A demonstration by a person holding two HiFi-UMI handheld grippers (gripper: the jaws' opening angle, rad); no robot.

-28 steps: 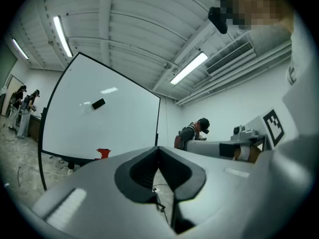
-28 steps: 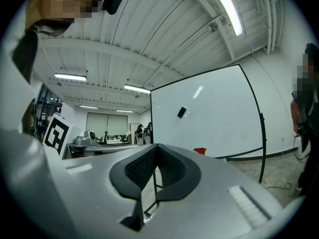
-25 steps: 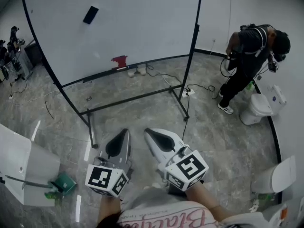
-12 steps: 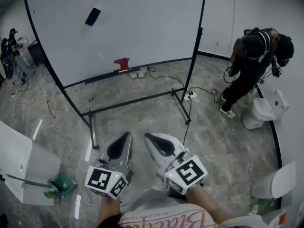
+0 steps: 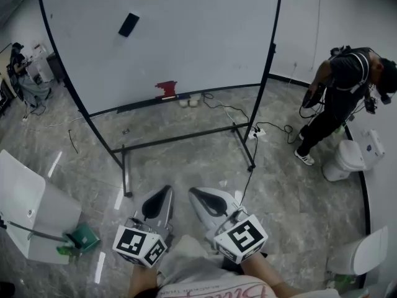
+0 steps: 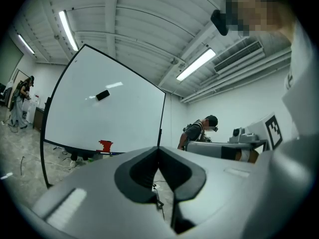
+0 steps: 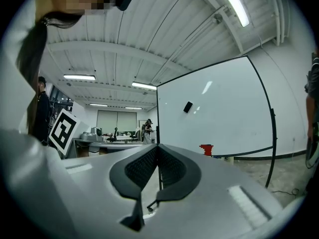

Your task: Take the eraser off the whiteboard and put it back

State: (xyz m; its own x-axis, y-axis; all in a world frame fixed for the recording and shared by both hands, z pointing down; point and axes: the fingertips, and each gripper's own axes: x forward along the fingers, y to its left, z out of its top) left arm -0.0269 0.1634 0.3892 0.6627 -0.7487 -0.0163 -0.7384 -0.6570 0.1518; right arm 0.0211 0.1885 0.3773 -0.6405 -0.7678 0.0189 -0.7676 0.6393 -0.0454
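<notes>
A black eraser (image 5: 129, 24) sticks high on the left part of the whiteboard (image 5: 198, 42), far ahead of me. It also shows in the left gripper view (image 6: 102, 95) and the right gripper view (image 7: 188, 107). A red item (image 5: 166, 89) sits at the board's bottom rail. My left gripper (image 5: 165, 189) and right gripper (image 5: 193, 192) are held side by side low in the head view, pointing level at the board and well short of it. The left gripper (image 6: 159, 148) is shut and holds nothing. The right gripper (image 7: 158, 146) is likewise shut and holds nothing.
The board stands on a black frame with floor feet (image 5: 126, 191). Cables and a power strip (image 5: 257, 131) lie on the floor beside it. A person in black (image 5: 341, 92) stands at the right near a white fixture (image 5: 348, 159). A white seat (image 5: 31, 207) and a green object (image 5: 82, 238) are at the left.
The whiteboard and floor have slid down and to the right in the head view. Both grippers sit lower in the picture, still shut and side by side. The person at the right has shifted rightward.
</notes>
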